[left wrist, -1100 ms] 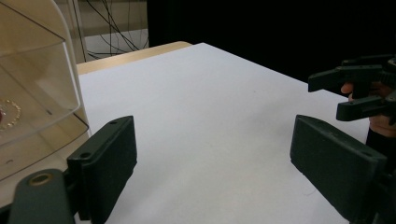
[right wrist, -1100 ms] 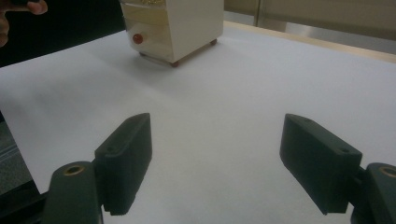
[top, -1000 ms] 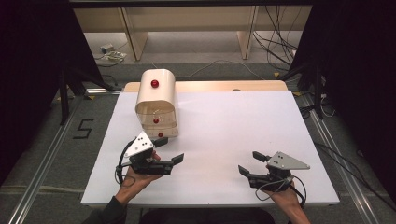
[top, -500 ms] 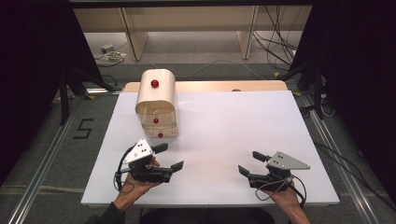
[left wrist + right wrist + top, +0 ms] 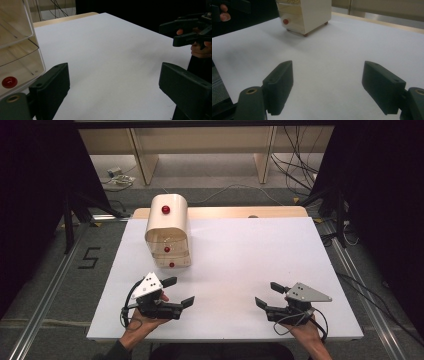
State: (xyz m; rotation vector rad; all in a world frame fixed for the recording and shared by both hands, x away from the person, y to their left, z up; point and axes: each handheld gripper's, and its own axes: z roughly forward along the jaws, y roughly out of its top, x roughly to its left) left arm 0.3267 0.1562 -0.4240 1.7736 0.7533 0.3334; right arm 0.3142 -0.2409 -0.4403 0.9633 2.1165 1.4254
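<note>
A small cream drawer cabinet (image 5: 167, 232) with red knobs stands on the white table (image 5: 240, 255) at its back left. Its lowest drawer and red knob (image 5: 9, 82) appear at the left of the left gripper view; the cabinet (image 5: 304, 12) is far off in the right gripper view. My left gripper (image 5: 179, 291) hovers open just in front of the cabinet, near the front left, with nothing between its jaws. My right gripper (image 5: 270, 295) is open and empty near the front right edge, and shows as the other gripper (image 5: 185, 32) in the left gripper view.
A wooden board (image 5: 225, 212) runs along the table's far edge. Cables (image 5: 300, 165) and furniture legs lie on the floor beyond. Metal rails (image 5: 45, 290) flank the table on both sides.
My left gripper has drawn back toward the front edge, away from the cabinet, and turned slightly. The right gripper has stayed where it was.
</note>
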